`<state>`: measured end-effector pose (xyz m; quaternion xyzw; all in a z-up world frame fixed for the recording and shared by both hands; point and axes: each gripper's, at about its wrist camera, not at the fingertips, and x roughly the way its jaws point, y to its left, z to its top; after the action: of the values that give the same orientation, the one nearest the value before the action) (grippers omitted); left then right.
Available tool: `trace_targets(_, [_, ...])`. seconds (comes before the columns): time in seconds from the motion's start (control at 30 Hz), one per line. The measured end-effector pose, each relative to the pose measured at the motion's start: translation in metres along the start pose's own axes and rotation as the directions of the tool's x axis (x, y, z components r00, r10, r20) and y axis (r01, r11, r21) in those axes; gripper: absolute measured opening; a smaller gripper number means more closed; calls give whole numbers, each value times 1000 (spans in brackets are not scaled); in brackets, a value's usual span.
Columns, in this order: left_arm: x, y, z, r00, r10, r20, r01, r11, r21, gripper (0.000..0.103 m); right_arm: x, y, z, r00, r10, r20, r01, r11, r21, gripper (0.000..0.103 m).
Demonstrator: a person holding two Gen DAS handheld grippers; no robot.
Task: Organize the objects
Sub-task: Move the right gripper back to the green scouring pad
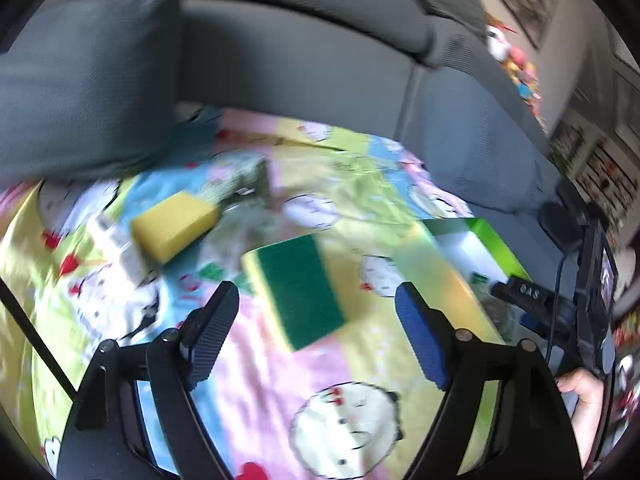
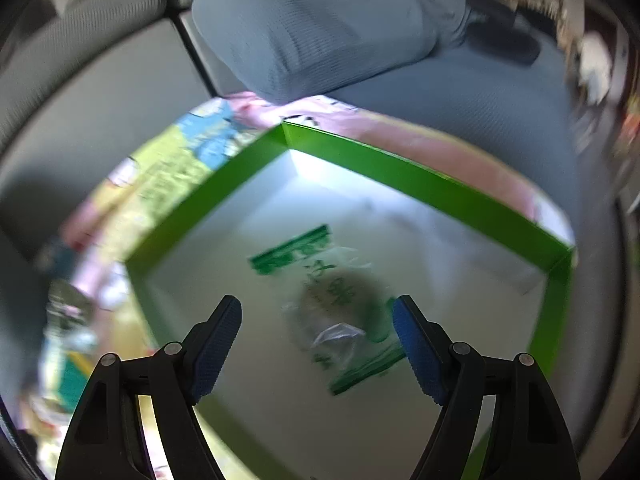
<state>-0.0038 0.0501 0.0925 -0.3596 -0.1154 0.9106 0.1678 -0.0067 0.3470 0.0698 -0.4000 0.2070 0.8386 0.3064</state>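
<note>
Green box (image 2: 420, 184): walls upright, top open, white floor mostly bare around one plastic packet (image 2: 340, 312) lying flat inside. Right gripper (image 2: 318, 344) spread wide above the packet, holding nothing. Left gripper (image 1: 316, 332) likewise released, over the green-faced sponge (image 1: 298, 284); yellow sponge (image 1: 172, 226) beyond it, well left of the box. All on a cartoon-print blanket (image 1: 280, 380) over a grey sofa (image 1: 300, 68).

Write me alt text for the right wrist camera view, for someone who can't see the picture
An open right hand-held gripper hovers over a green-walled box with a white inside, where a clear plastic packet with green print lies on the floor. The box sits on a colourful cartoon blanket on a grey sofa, with a grey cushion behind it.
</note>
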Motion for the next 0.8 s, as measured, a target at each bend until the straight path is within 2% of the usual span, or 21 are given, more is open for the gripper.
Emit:
trace_targets(0.03, [1, 6, 0, 1000, 19, -5, -19, 1000, -15, 80, 3, 3, -1, 999, -34, 7, 34, 999, -22, 79])
trace_targets(0.13, [-3, 22, -3, 998, 62, -7, -63, 996, -56, 79, 11, 8, -4, 999, 4, -34, -5, 999, -33, 79])
trace_targets(0.23, [-7, 29, -4, 998, 57, -2, -57, 996, -75, 79, 8, 13, -4, 997, -76, 8, 76, 995, -65, 79])
trace_targets(0.4, [-11, 39, -5, 999, 54, -2, -54, 993, -101, 80, 3, 28, -7, 998, -58, 36, 61, 993, -101, 79])
trace_targets(0.53, [-9, 43, -2, 998, 55, -12, -56, 991, -119, 80, -2, 52, -13, 990, -110, 89, 125, 973, -192, 79])
trace_targets(0.67, [-10, 47, -1, 999, 43, -8, -44, 990, -132, 80, 0, 64, -15, 995, -63, 81, 80, 973, -217, 79])
trace_targets(0.8, [-8, 51, -1, 999, 41, -12, -42, 989, -143, 80, -1, 78, -19, 994, -46, 96, 71, 957, -280, 79])
